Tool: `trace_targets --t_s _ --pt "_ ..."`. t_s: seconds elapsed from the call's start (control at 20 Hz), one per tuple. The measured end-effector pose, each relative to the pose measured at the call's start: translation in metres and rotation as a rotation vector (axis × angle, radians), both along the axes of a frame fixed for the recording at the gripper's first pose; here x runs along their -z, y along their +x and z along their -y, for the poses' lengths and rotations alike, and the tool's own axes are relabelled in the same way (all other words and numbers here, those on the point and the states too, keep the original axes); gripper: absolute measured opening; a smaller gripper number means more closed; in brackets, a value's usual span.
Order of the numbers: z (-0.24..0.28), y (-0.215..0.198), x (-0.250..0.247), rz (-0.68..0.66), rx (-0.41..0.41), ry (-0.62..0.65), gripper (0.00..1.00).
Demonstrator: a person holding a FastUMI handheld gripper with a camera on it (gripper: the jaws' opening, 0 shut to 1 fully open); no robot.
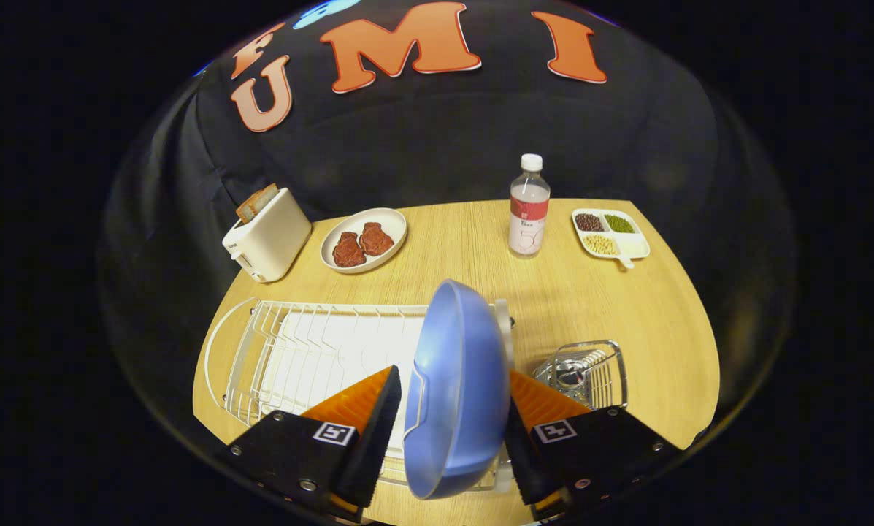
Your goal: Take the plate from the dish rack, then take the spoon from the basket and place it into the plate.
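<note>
the gripper (455,420) holds the blue plate (457,387) on edge between both fingers, above the white dish rack (298,351). i think it is best to keep the plate firm, lay it flat on the table (590,292), near the basket (590,372) with the spoon (569,374).

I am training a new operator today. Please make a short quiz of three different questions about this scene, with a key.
1. True or false: the blue plate stands on edge between the fingers of the tongs.
2. What lies on the white oval dish beside the toaster? A) bread B) two brown meat pieces C) beans
3. Fill in: the spoon lies in the wire ____, next to the dish rack.

Key: 1 true; 2 B; 3 basket.
</note>
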State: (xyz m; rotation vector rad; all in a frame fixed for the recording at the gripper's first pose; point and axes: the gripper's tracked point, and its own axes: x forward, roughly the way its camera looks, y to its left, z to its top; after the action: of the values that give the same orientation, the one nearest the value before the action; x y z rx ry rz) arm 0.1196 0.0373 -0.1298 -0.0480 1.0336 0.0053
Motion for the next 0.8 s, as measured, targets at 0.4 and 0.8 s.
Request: trace_targets --t_s 0.4,0.8 --pt "0.018 0.009 -0.013 0.006 0.094 -0.087 0.34" --pt "0.019 -0.005 -0.07 0.122 0.116 0.013 0.3"
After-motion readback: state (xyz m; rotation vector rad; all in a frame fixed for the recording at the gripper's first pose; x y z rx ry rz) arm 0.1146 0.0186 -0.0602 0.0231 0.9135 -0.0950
